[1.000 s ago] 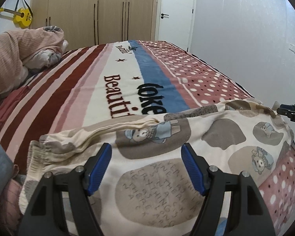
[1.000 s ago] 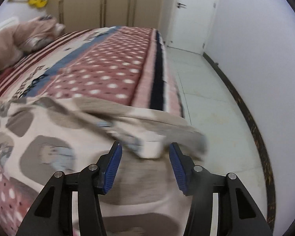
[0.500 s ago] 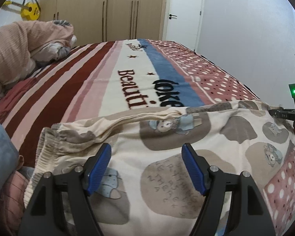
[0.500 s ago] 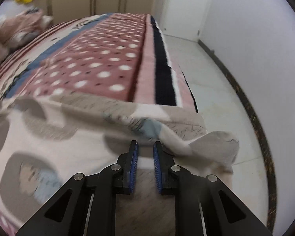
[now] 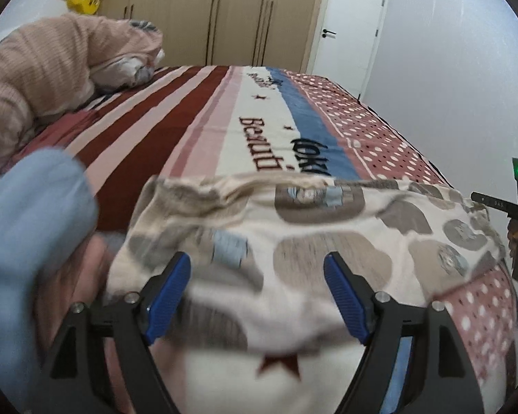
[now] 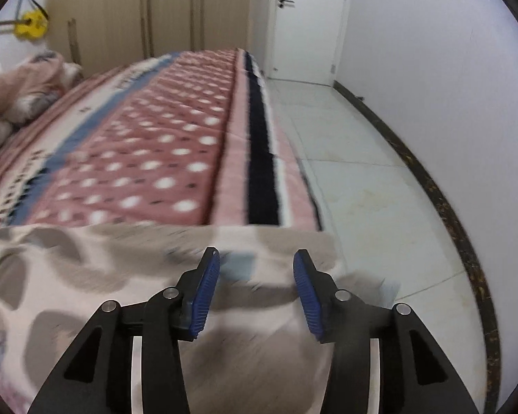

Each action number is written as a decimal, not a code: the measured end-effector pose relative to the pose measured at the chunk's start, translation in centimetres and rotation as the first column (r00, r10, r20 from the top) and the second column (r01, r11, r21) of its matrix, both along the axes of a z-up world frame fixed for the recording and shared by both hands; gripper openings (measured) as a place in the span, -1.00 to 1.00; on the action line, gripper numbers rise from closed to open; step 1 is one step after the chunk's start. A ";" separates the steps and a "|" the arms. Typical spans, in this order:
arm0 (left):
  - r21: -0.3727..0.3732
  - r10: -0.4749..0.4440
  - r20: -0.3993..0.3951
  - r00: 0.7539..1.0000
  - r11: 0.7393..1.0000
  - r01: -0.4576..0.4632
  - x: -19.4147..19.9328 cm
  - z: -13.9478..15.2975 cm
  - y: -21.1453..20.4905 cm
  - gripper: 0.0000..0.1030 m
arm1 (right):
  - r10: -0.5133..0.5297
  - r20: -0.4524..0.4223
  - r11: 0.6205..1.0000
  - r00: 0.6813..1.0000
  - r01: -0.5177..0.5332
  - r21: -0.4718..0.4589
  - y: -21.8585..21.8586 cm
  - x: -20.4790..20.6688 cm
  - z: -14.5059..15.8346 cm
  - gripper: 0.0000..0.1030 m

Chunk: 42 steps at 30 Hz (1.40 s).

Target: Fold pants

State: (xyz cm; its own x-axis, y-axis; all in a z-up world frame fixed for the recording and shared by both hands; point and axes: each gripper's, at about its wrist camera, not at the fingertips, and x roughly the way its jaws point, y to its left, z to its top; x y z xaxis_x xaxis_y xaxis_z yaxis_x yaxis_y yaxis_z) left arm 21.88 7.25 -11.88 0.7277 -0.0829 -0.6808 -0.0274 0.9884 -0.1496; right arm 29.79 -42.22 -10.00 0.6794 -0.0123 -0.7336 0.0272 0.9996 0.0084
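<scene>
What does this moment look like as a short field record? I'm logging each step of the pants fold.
garment: patterned pants, spread across the near end of the bed
surface: striped and dotted blanket
left gripper: open, over the pants, nothing clamped
right gripper: open, over the pants' end at the bed's edge
floor side: white tiles to the right of the bed
image quality: motion blur in both views

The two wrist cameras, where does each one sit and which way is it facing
Left wrist: on the left gripper, facing up the bed over the pants; open blue fingers show, right gripper at the edge.
Right wrist: on the right gripper, over the pants' end at the bedside; open fingers show.
Shared: pants, bed, wardrobe, door.
</scene>
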 end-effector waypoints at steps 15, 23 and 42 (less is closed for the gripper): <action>-0.258 0.203 -0.047 0.978 0.943 -0.209 -1.7 -4.4 3.9 0.48 | 0.121 0.029 0.985 0.992 -0.123 0.117 7.3 -9.1 -0.8 0.09; -0.230 0.266 0.018 0.964 0.939 -0.255 2.2 -4.5 4.3 -0.41 | 0.099 0.021 0.988 0.995 -0.100 0.120 7.8 -12.1 -1.7 0.09; -0.093 0.202 0.393 0.897 0.979 -0.180 -2.9 9.7 5.3 -0.89 | 0.131 0.020 0.973 0.991 -0.133 0.186 9.3 -17.2 1.1 0.10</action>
